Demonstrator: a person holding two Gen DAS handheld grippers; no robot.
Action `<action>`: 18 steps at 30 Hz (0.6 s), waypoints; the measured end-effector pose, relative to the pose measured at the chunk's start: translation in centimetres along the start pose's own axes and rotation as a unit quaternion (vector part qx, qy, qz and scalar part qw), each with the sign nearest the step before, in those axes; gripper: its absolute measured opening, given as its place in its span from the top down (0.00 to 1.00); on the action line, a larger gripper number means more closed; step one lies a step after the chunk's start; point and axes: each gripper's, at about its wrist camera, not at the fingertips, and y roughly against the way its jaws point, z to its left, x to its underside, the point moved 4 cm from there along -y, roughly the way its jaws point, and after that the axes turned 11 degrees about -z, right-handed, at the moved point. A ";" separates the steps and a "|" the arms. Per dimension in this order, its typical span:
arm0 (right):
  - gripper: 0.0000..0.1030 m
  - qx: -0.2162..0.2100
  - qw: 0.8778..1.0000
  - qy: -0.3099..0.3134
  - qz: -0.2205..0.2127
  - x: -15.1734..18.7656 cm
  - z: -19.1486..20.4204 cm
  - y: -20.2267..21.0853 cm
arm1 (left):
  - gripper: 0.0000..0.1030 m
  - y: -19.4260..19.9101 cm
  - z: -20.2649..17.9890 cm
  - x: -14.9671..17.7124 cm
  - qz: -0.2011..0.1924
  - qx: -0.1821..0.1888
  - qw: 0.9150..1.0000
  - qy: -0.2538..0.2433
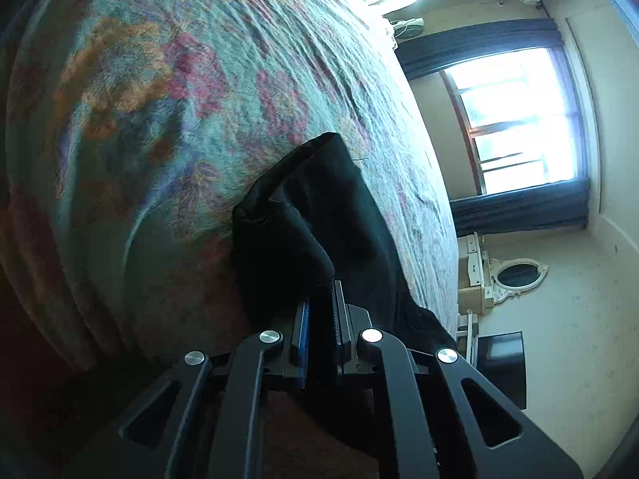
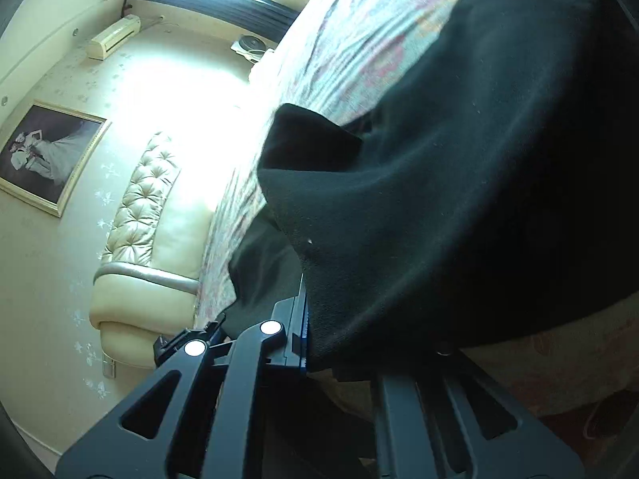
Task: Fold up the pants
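While both tongs (image 1: 319, 307) (image 2: 305, 319) pinch black pants (image 1: 319, 199), long axis runs away across bedspread (image 1: 159, 99).

The pants (image 1: 319, 215) were matt black cloth, softly napped. The bedspread (image 1: 167, 111) looked fuzzy and woollen. The headboard (image 2: 147, 199) was glossy tufted leather. The left gripper (image 1: 321, 319) was matt black plastic with shiny metal bolts.
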 end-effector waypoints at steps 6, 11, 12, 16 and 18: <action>0.80 0.008 0.998 -0.046 0.032 1.2 -2.9 -0.4 | 0.89 -0.9 2.4 0.2 0.020 -0.012 0.999 0.029; 0.38 0.018 0.999 -0.022 -0.016 -2.5 -2.9 5.9 | 0.76 2.7 -0.2 0.0 -0.033 -0.030 0.997 -0.067; 0.38 0.029 0.999 -0.026 -0.038 -4.1 -3.4 7.8 | 0.67 3.5 -1.2 0.0 -0.048 -0.028 0.994 -0.092; 0.38 0.092 0.981 -0.072 -0.157 -13.1 -8.2 15.3 | 0.44 4.0 -5.6 0.8 -0.063 0.006 0.986 -0.155; 0.38 0.111 0.968 -0.096 -0.202 -18.1 -11.4 17.8 | 0.42 2.8 -7.6 1.9 -0.049 0.029 0.983 -0.173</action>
